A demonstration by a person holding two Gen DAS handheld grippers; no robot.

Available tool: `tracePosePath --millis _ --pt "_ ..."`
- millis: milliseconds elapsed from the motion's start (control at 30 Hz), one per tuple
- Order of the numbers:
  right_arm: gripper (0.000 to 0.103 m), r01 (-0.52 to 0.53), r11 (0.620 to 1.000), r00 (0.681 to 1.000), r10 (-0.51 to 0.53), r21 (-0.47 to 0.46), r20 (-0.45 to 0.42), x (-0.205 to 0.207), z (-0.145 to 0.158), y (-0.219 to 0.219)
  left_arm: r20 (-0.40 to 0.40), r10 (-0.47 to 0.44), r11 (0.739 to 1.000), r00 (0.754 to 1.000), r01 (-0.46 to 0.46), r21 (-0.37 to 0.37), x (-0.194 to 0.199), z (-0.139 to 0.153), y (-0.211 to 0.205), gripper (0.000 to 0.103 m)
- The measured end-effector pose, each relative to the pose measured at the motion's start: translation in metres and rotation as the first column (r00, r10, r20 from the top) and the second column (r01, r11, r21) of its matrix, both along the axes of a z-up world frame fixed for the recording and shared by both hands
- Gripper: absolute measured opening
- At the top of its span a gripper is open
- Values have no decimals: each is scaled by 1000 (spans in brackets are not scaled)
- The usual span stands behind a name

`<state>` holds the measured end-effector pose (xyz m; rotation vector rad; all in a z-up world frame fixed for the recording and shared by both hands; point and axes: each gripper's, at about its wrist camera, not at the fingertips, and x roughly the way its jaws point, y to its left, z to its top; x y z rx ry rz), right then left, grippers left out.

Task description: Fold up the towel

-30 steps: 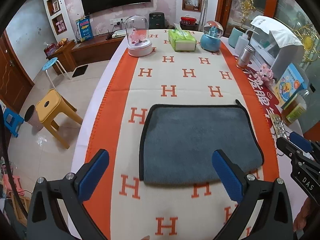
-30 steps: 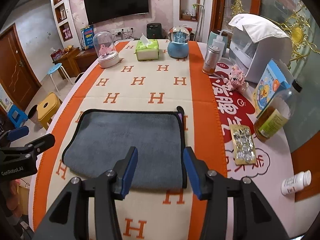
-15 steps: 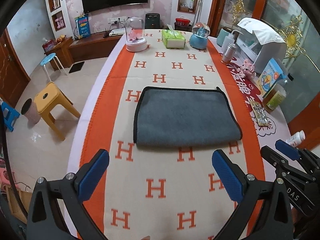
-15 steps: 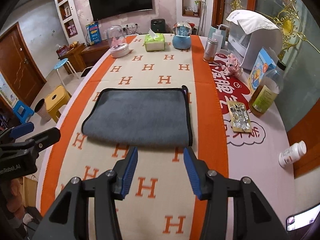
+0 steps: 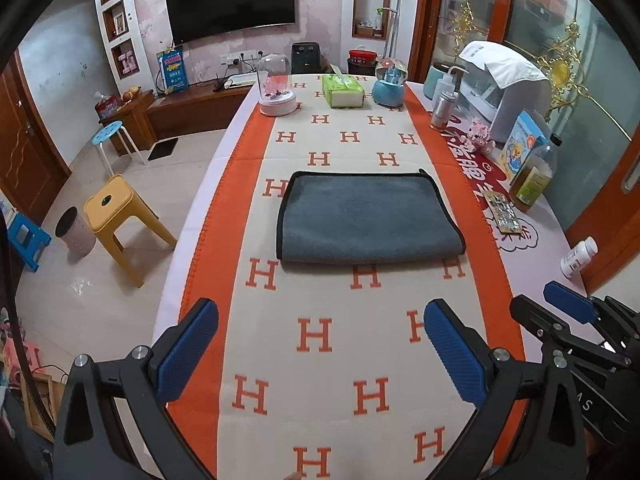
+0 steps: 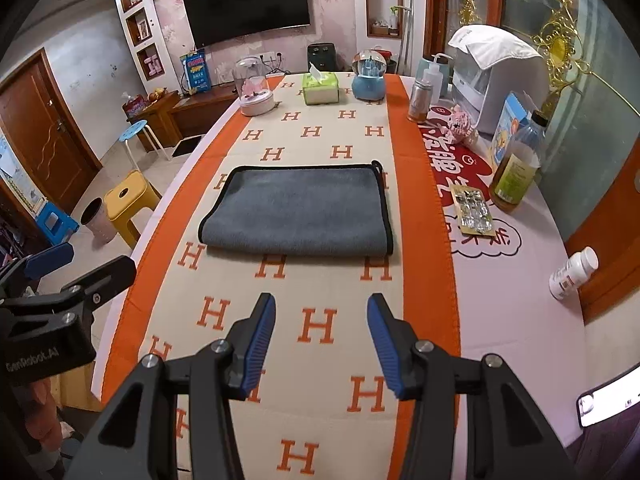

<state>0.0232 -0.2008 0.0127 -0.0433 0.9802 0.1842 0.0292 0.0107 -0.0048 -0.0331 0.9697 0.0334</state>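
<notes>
A grey towel [image 5: 366, 218] with black trim lies folded flat on the orange and cream H-pattern tablecloth [image 5: 320, 360]; it also shows in the right wrist view [image 6: 298, 212]. My left gripper [image 5: 320, 352] is open and empty, held above the cloth well short of the towel's near edge. My right gripper [image 6: 322, 340] is open and empty, also well short of the towel. The right gripper shows at the right of the left wrist view [image 5: 568, 308], and the left gripper at the left of the right wrist view [image 6: 72, 276].
Along the table's right side stand an oil bottle [image 6: 514, 172], a blister pack [image 6: 472, 210], a white pill bottle [image 6: 572, 272], a carton and a white appliance [image 6: 492, 76]. A tissue box [image 6: 320, 88], dome and snow globe stand at the far end. Stools [image 5: 116, 212] stand left.
Both grippers have drawn back toward me and away from the towel, which now lies farther ahead. The towel has not moved. Both grippers stay open.
</notes>
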Motion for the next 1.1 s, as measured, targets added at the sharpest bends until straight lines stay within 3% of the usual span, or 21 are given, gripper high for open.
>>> tracePosePath --millis 1100 --pt "48 16 999 1000 -15 -29 20 -36 11 4 10 -10 1000 1000 10 4 -35 8 -16 102"
